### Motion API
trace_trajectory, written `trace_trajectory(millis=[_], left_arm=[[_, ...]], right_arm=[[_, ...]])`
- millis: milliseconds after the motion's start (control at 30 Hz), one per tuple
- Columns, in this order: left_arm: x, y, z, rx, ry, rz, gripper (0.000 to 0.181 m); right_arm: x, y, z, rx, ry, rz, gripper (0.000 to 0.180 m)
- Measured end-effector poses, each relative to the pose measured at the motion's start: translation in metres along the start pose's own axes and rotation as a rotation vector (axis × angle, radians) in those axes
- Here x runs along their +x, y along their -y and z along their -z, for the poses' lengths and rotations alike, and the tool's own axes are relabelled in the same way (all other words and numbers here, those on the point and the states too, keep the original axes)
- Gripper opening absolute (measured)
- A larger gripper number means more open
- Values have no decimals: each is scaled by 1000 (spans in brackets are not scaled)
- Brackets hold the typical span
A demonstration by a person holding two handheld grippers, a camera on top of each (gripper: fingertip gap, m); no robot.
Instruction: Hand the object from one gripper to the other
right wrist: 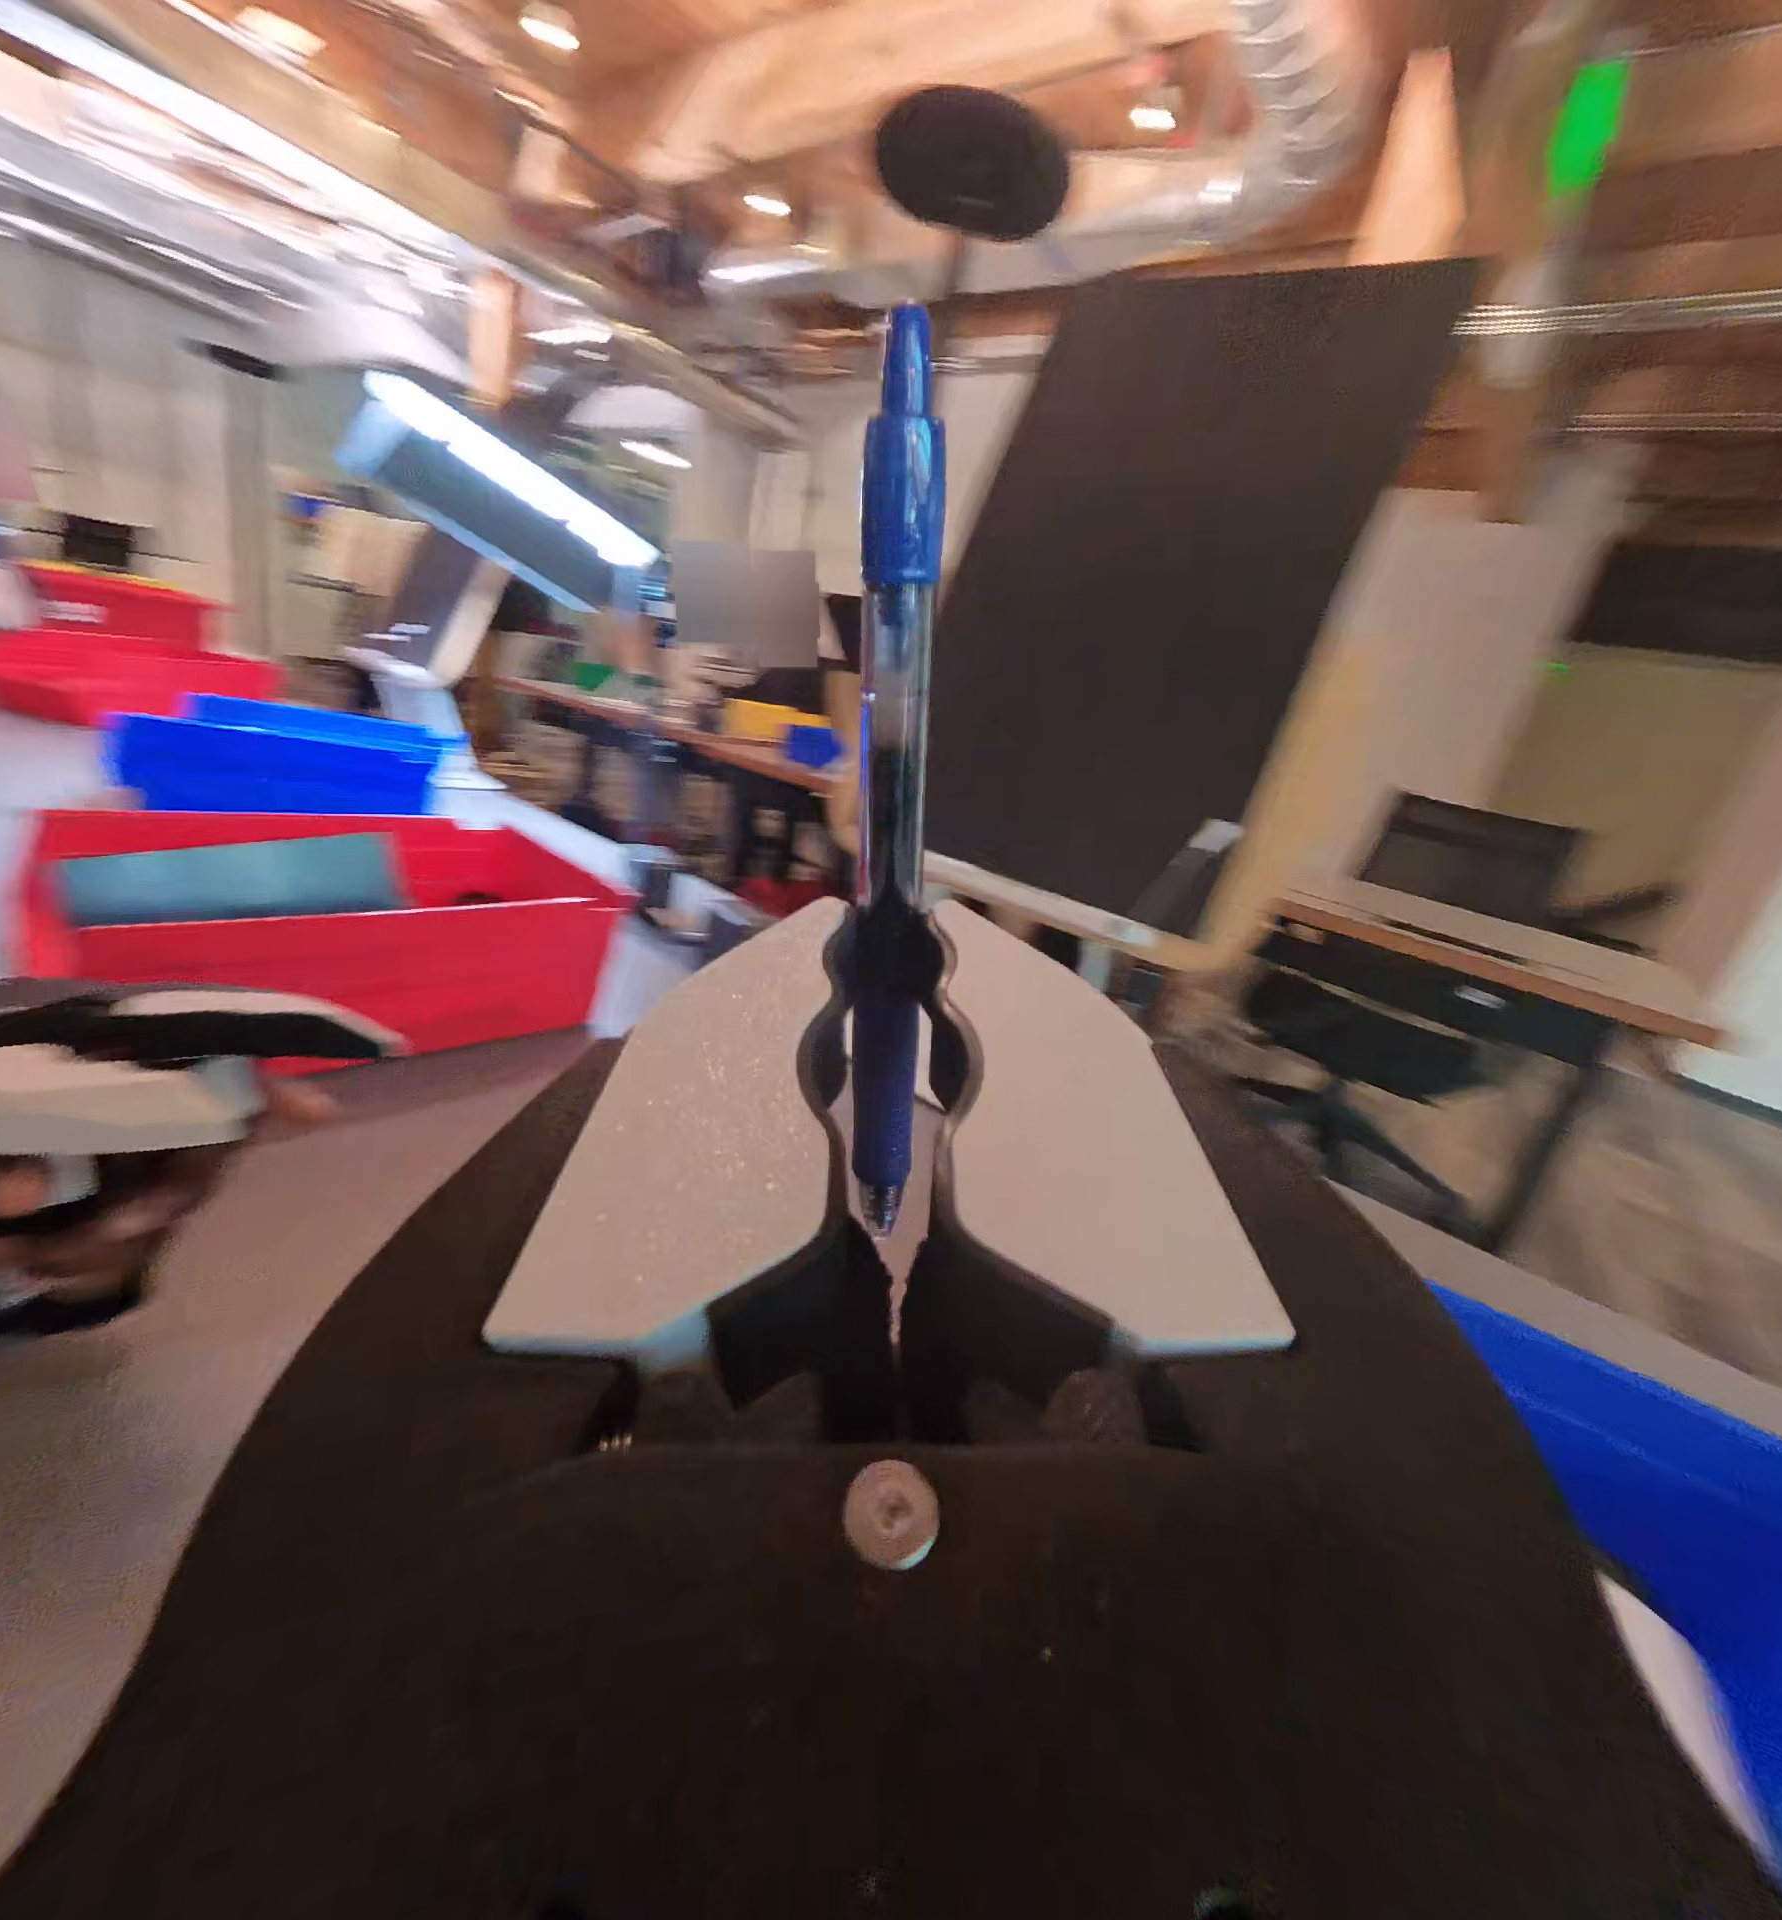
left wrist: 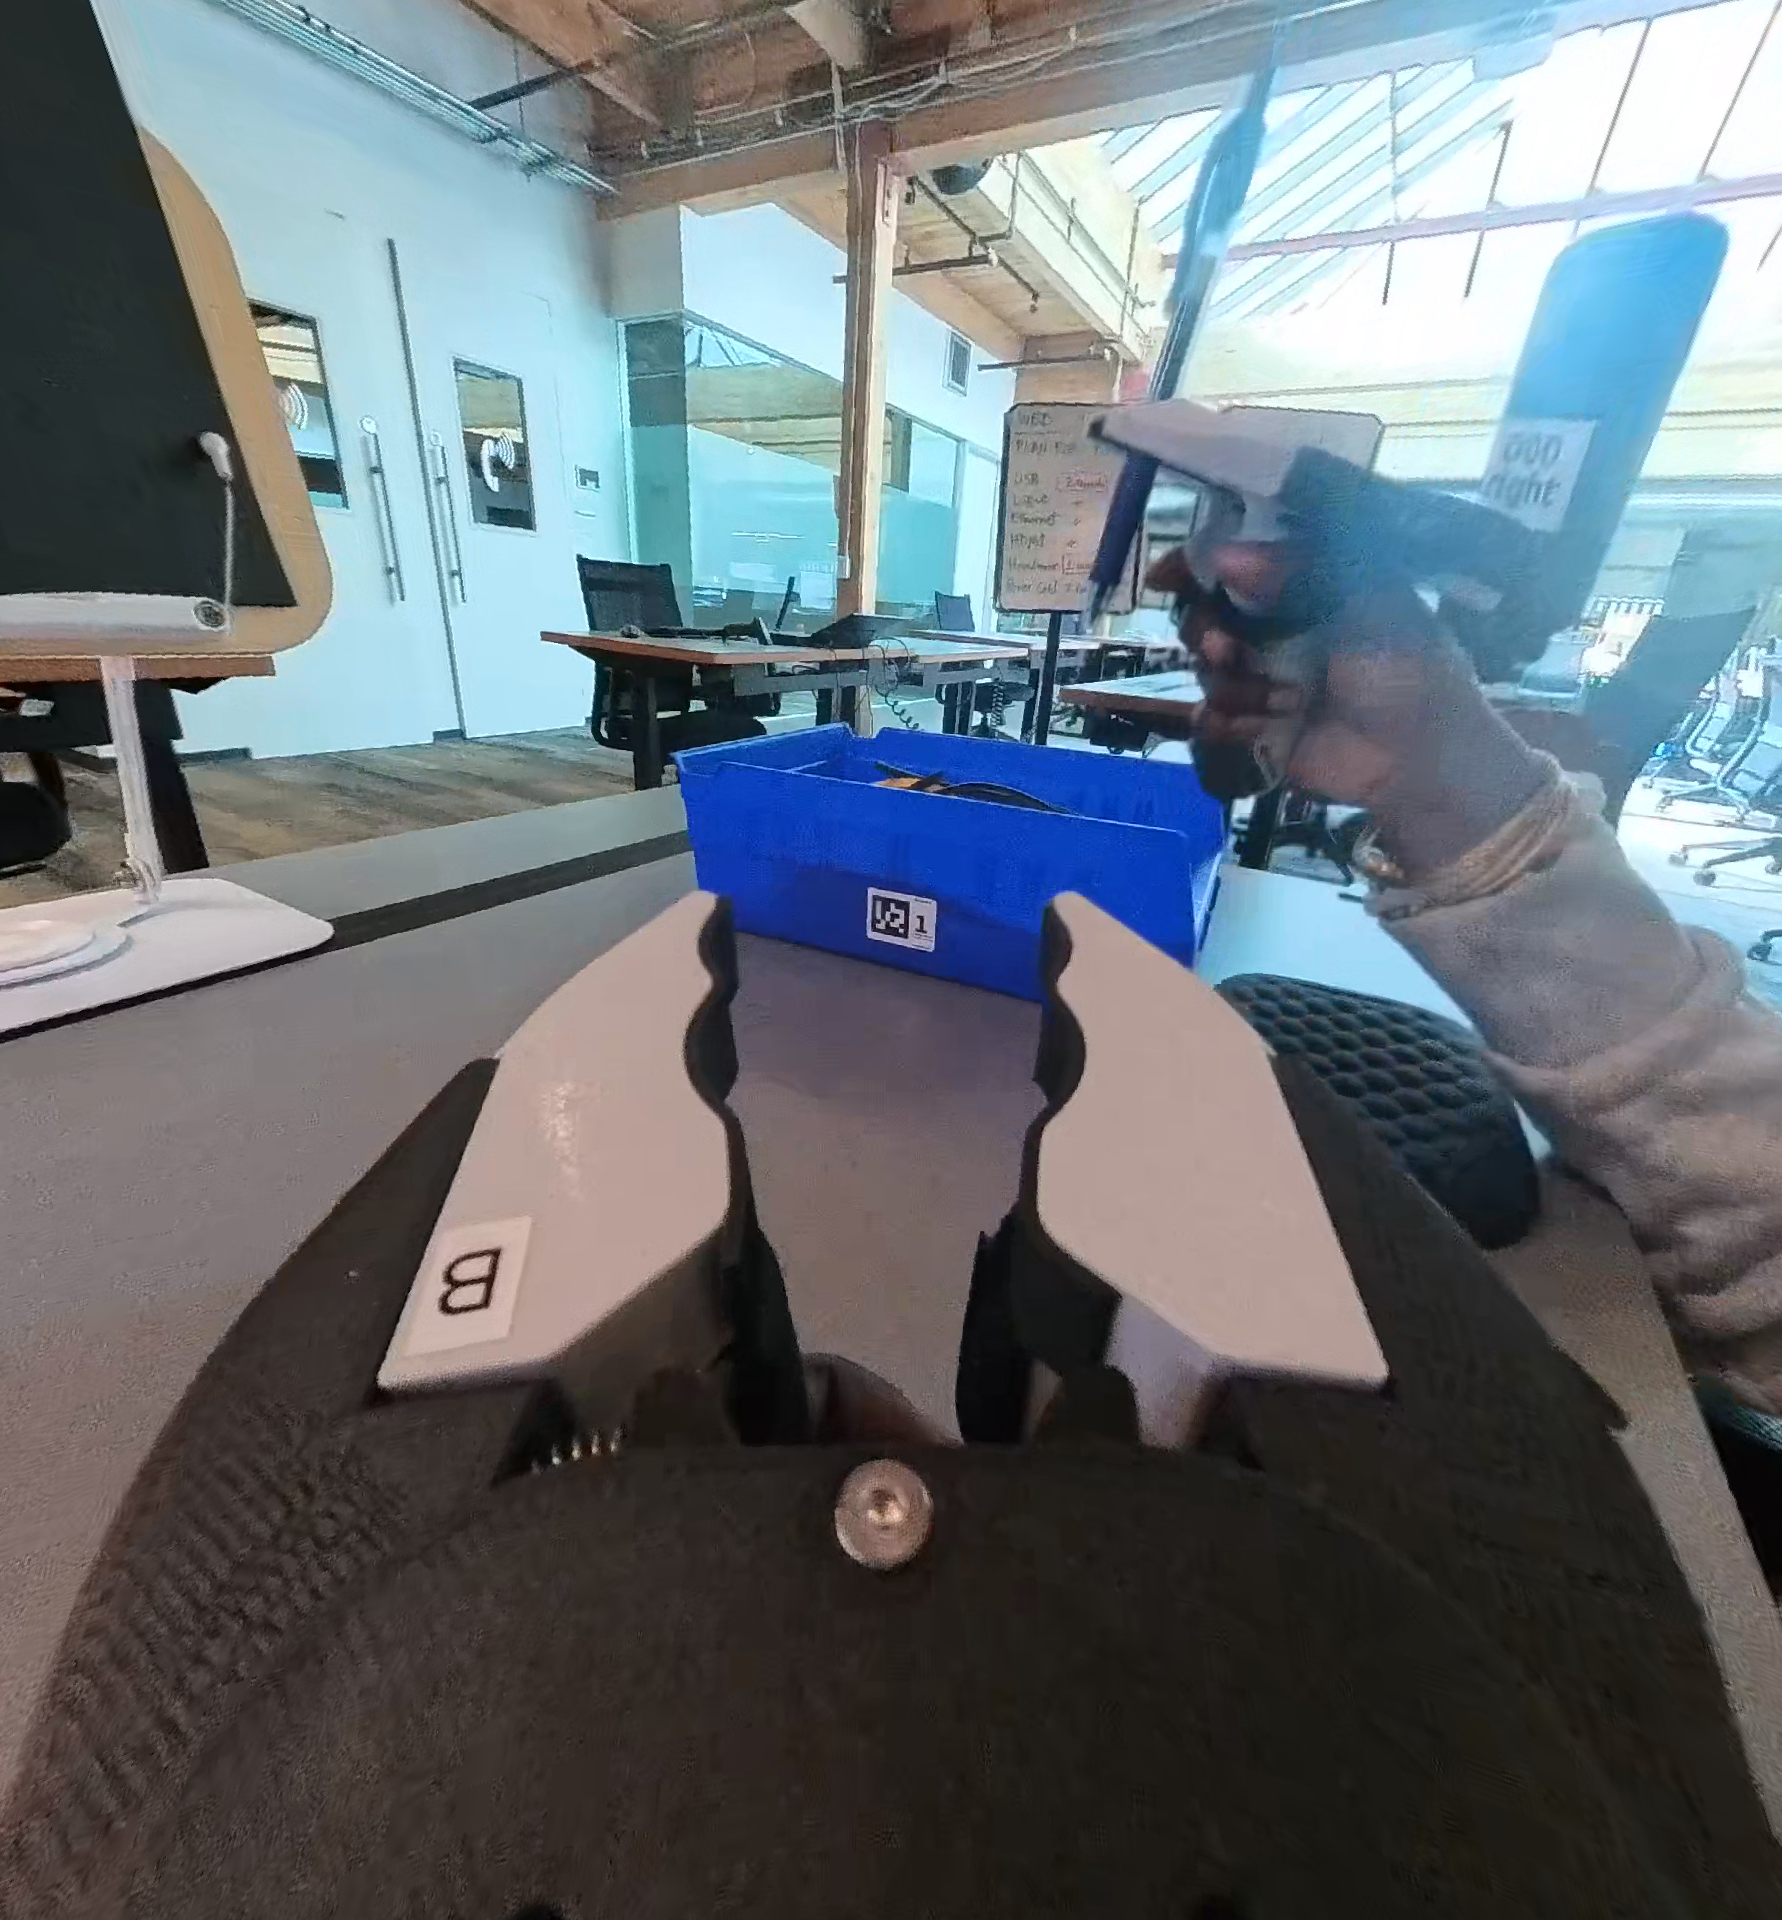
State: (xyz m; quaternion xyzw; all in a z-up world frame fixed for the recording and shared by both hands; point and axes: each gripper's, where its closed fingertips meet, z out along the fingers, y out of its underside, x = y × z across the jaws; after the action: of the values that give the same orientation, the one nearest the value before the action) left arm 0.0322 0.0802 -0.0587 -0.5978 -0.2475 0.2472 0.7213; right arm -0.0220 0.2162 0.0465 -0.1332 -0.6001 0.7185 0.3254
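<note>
the left tool [left wrist: 882, 997], grey-fingered on a black body, waits released and empty above the grey surface [left wrist: 139, 1195]. to its right, the raised right tool [right wrist: 892, 971] is clenched on a blue-capped clear plastic pen [right wrist: 897, 665] near its grip. the left should take the free clear barrel squarely before the right lets go.
</note>
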Motion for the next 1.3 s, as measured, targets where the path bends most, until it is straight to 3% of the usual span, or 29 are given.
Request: trace_trajectory(millis=[33,233,467,633,767,867,933,1033,1167,1300], left_arm=[[0,-1,0,-7,2,-15,55],[2,-7,-1,-45,11,-40,55],[4,-14,-1,-81,18,-66,55],[4,-13,1,-74,7,-59,55],[3,-13,1,-76,11,-71,55],[3,-13,0,-79,8,-71,55],[3,-12,0,-75,10,-69,55],[3,-12,0,-75,9,-71,55],[4,-13,0,-82,11,-89,55],[6,-9,-1,-60,10,-105,55]], right_arm=[[22,-1,10,-18,-87,11,11],[102,-74,51,-386,-331,-128,11],[105,-155,66,-786,-333,-224,11],[97,-184,73,-947,-306,-261,11],[96,-186,72,-965,-310,-246,23],[108,-161,61,-818,-365,-167,33],[115,-124,48,-595,-406,-63,45],[103,-41,32,-80,-406,133,79],[49,58,64,664,-393,284,99],[3,72,66,806,-299,350,116]])
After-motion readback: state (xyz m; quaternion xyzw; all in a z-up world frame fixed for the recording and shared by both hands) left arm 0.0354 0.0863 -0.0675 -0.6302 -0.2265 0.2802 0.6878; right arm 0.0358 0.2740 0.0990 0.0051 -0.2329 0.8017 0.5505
